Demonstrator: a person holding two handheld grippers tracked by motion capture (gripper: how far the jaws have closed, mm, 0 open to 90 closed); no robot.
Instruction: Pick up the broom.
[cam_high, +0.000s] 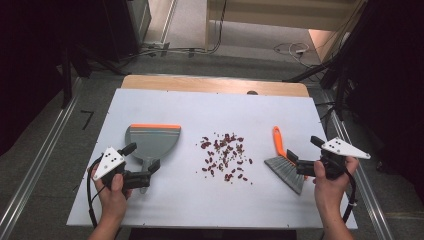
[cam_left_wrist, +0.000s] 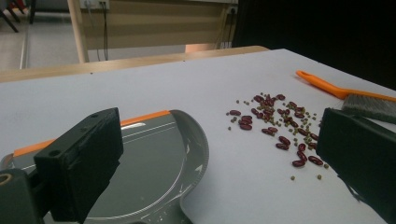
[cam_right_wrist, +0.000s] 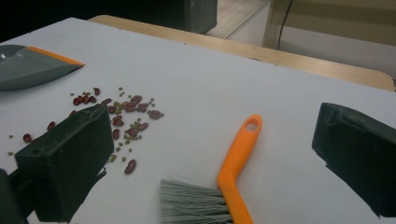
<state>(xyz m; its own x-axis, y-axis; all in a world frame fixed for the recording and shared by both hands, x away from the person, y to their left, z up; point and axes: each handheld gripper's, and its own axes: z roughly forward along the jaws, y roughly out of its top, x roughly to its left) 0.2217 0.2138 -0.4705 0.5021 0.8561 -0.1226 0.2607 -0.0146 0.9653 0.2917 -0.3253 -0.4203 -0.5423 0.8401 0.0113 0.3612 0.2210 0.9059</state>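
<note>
Dim room all round, with a wooden counter (cam_high: 215, 84) under a smooth white sheet (cam_high: 210, 200). Lower left of the high view sits the left hand-held gripper (cam_high: 144, 161), boxy black jaws spread wide with nothing between them, parked over the stubby handle of a grey plastic dustpan (cam_high: 152, 140) with an orange lip along its far straight edge. In the left gripper view the pan's curved glossy wall sits between the jaws. Lower right is the right hand-held gripper (cam_high: 304, 154), jaws just as wide and empty, right beside a small brush (cam_high: 285, 162) with a flat orange handle, hang hole at the tip and a fan of grey bristles. Mid-frame between pan and brush lies a loose scatter of beans (cam_high: 226, 156): shiny dark red kidney-shaped ones mixed with tiny round greenish ones.
</note>
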